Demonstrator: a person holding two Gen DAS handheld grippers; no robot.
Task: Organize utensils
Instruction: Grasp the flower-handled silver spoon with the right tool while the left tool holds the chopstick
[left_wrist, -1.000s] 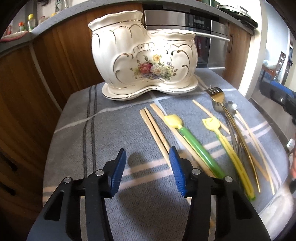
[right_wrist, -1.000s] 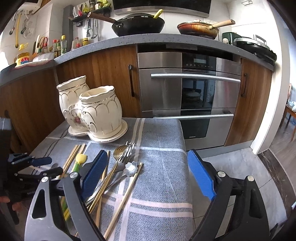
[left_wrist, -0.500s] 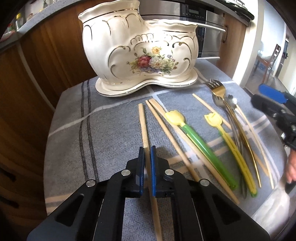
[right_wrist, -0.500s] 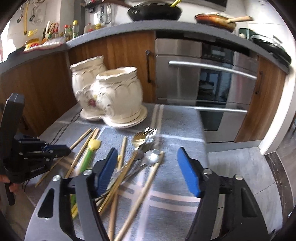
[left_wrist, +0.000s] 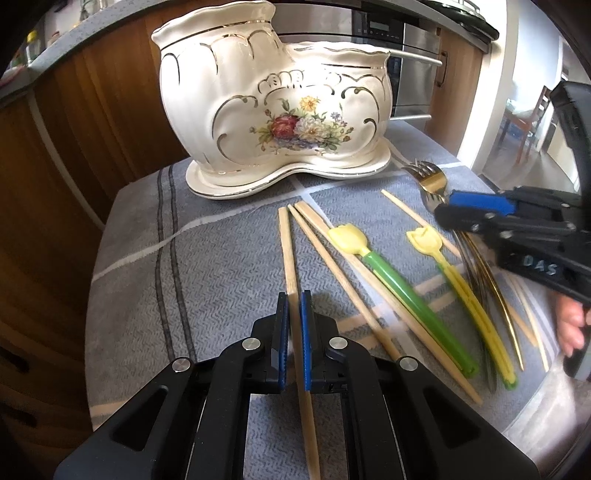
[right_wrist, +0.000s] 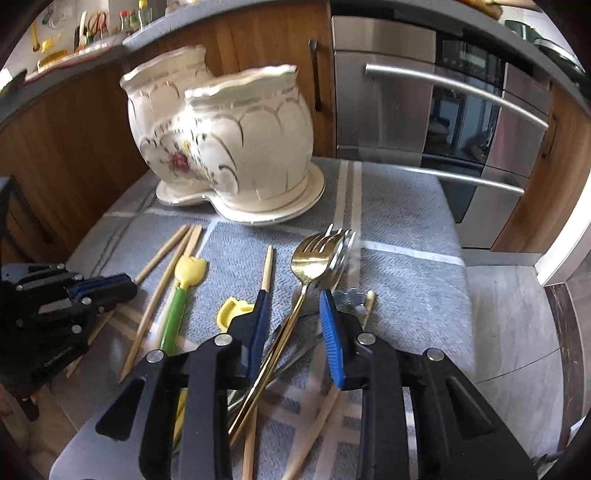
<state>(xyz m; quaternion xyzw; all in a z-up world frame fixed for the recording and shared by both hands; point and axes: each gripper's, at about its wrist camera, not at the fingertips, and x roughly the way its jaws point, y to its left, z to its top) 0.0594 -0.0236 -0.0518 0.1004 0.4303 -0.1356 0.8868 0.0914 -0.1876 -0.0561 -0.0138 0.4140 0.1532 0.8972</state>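
Note:
My left gripper (left_wrist: 294, 306) is shut on a wooden chopstick (left_wrist: 286, 251) that lies on the grey cloth. More chopsticks (left_wrist: 332, 266), a green-handled utensil (left_wrist: 399, 295) and a yellow one (left_wrist: 461, 291), both with tulip heads, lie to its right. My right gripper (right_wrist: 293, 301) hangs low over the metal cutlery, its jaws closing. The gold fork's (right_wrist: 314, 254) handle runs between the pads, which stand apart from it. In the left wrist view the right gripper (left_wrist: 476, 210) covers the fork handles. The white floral ceramic holder (left_wrist: 273, 107) stands upright at the back.
A grey striped cloth (right_wrist: 399, 229) covers the small table, whose right edge drops to a tiled floor (right_wrist: 509, 317). Wooden cabinets (left_wrist: 92, 110) and a steel oven (right_wrist: 424, 110) stand behind. A small silver flower-ended piece (right_wrist: 349, 295) lies by the right pad.
My left gripper closed on the chopstick and has held it since. My right gripper came down and forward over the cutlery, its jaws narrowing around the fork handles.

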